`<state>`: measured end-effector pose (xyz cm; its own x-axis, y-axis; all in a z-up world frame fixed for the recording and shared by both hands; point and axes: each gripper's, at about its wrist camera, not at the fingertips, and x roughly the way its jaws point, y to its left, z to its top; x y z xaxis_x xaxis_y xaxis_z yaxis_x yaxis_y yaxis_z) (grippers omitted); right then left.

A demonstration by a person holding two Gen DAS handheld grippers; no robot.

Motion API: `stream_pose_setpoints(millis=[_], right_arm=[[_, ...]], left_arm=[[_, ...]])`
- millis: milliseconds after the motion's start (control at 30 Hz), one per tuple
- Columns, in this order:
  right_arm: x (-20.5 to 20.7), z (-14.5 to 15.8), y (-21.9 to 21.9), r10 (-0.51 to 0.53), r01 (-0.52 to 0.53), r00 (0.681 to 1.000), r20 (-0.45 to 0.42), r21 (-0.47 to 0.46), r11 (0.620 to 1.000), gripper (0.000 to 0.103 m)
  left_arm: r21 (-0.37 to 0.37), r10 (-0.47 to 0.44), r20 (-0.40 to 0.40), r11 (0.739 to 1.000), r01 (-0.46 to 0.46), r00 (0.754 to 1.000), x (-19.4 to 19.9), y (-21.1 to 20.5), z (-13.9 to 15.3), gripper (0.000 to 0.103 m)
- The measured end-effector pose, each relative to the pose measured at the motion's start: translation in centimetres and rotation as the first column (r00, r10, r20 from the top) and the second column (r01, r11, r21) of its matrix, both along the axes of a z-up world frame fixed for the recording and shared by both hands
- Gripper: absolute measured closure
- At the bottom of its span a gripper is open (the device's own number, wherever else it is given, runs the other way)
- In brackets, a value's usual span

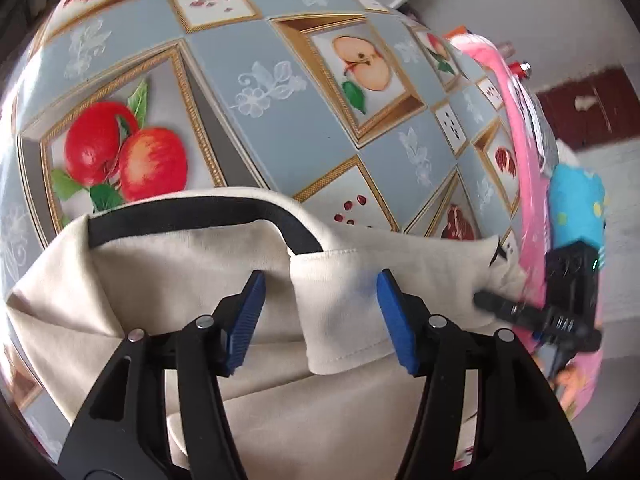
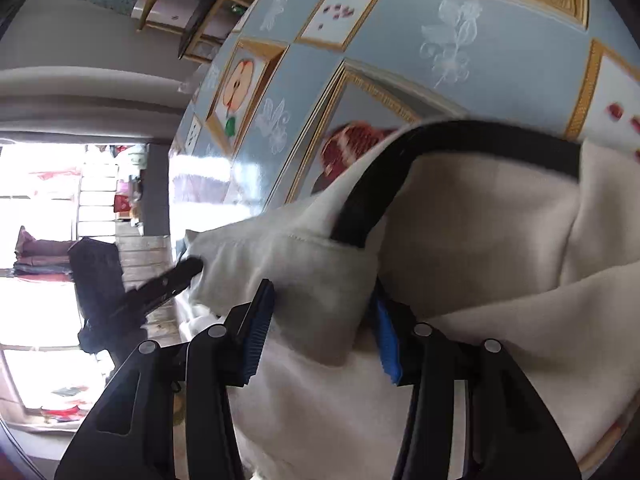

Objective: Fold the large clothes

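While the cream garment (image 1: 192,280) lies bunched on the desk (image 1: 320,128), the left claw (image 1: 320,316) and right claw (image 2: 324,328) each stand half open, cloth folds between unpressed pads.

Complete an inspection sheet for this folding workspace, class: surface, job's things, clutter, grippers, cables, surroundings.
Surface: table under a fruit-print cloth.
Job's things: cream garment with black neckband, bunched on the near side of the table.
Clutter: pink cloth and blue spotted item at the table's edge.
Grippers: left gripper open, garment fold between its fingers; right gripper straddles a fold, grip unclear.
Cables: nothing seen.
Surroundings: bright window, stacked fabrics, wooden shelf.
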<state>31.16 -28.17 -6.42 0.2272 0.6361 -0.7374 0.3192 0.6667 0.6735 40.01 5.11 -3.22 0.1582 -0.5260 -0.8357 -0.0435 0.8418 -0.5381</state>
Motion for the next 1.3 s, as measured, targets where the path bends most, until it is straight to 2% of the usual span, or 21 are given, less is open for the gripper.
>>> stream_pose_setpoints(millis=[33, 133, 233, 267, 300, 367, 400, 433, 533, 567, 700, 833, 933, 1033, 1067, 1133, 1233, 1267, 1300], right_arm=[[-0.2, 0.1, 0.2, 0.007, -0.007, 1.0, 0.002, 0.004, 1.0, 0.057], [-0.9, 0.9, 0.5, 0.046, -0.046, 0.999, 0.017, -0.003, 0.999, 0.069], [-1.0, 1.3, 1.2, 0.103, -0.101, 0.994, 0.036, -0.044, 0.994, 0.079], [-1.2, 1.3, 1.7, 0.138, -0.134, 0.99, 0.038, -0.077, 0.988, 0.082], [-1.2, 1.4, 2.1, 0.171, -0.166, 0.984, 0.038, -0.108, 0.98, 0.083], [-1.3, 1.8, 2.9, 0.243, -0.231, 0.969, 0.042, -0.192, 0.954, 0.086], [-1.1, 2.1, 3.4, 0.27, -0.253, 0.962, 0.044, -0.232, 0.939, 0.087], [-0.9, 2.5, 3.7, 0.295, -0.272, 0.954, 0.046, -0.278, 0.921, 0.088], [1.2, 3.6, 5.7, 0.383, -0.316, 0.923, 0.051, -0.471, 0.823, 0.088], [1.9, 3.6, 6.1, 0.392, -0.316, 0.919, 0.048, -0.507, 0.802, 0.089], [3.7, 3.3, 6.9, 0.418, -0.312, 0.907, 0.053, -0.582, 0.751, 0.089], [2.5, 3.4, 6.7, 0.471, -0.329, 0.877, 0.093, -0.6, 0.729, 0.088], [1.3, 3.4, 5.6, 0.458, -0.318, 0.88, 0.125, -0.562, 0.764, 0.088], [0.7, 3.4, 5.3, 0.438, -0.304, 0.889, 0.134, -0.543, 0.783, 0.083], [0.6, 3.6, 5.2, 0.429, -0.294, 0.895, 0.121, -0.564, 0.772, 0.073], [0.1, 4.6, 5.1, 0.412, -0.263, 0.904, 0.112, -0.615, 0.744, 0.058], [-0.9, 7.0, 4.7, 0.381, -0.18, 0.912, 0.155, -0.683, 0.708, 0.058], [-1.2, 8.1, 4.6, 0.37, -0.14, 0.91, 0.19, -0.697, 0.704, 0.058], [-1.3, 8.9, 4.9, 0.364, -0.117, 0.903, 0.227, -0.686, 0.718, 0.058]], left_arm=[[-0.033, 0.006, -0.011, 0.999, -0.006, 1.0, 0.1, 0.1, 0.0, 0.048], [-0.074, -0.01, -0.006, 0.997, 0.01, 1.0, -0.6, -0.1, 0.4, 0.055], [-0.039, -0.063, 0.022, 0.997, 0.064, 0.998, -1.5, -0.9, 1.0, 0.071], [-0.02, -0.092, 0.039, 0.995, 0.093, 0.995, -1.9, -1.3, 1.2, 0.081], [-0.003, -0.12, 0.057, 0.993, 0.12, 0.991, -2.1, -1.6, 1.4, 0.085], [0.065, -0.189, 0.112, 0.981, 0.183, 0.976, -2.8, -2.5, 2.0, 0.09], [0.125, -0.232, 0.143, 0.969, 0.215, 0.962, -3.1, -3.1, 2.3, 0.092], [0.216, -0.288, 0.177, 0.944, 0.248, 0.941, -3.5, -4.1, 2.6, 0.092], [0.363, -0.371, 0.233, 0.891, 0.273, 0.899, -3.5, -5.9, 2.9, 0.093], [0.406, -0.389, 0.246, 0.873, 0.27, 0.888, -3.1, -6.4, 2.9, 0.094], [0.466, -0.41, 0.265, 0.847, 0.256, 0.873, -1.5, -7.1, 2.5, 0.095], [0.474, -0.443, 0.258, 0.832, 0.288, 0.858, -2.5, -6.8, 2.2, 0.095], [0.48, -0.482, 0.248, 0.814, 0.326, 0.84, -4.3, -6.6, 1.8, 0.094], [0.484, -0.49, 0.263, 0.812, 0.326, 0.831, -5.0, -6.6, 1.6, 0.093], [0.477, -0.486, 0.264, 0.817, 0.325, 0.833, -4.9, -6.5, 1.5, 0.092], [0.458, -0.477, 0.266, 0.827, 0.326, 0.838, -4.7, -6.3, 1.5, 0.092], [0.453, -0.486, 0.277, 0.827, 0.334, 0.829, -5.0, -6.1, 1.5, 0.092], [0.454, -0.491, 0.281, 0.825, 0.337, 0.824, -5.1, -6.1, 1.6, 0.092], [0.455, -0.498, 0.287, 0.822, 0.342, 0.818, -5.2, -6.1, 1.6, 0.092]])
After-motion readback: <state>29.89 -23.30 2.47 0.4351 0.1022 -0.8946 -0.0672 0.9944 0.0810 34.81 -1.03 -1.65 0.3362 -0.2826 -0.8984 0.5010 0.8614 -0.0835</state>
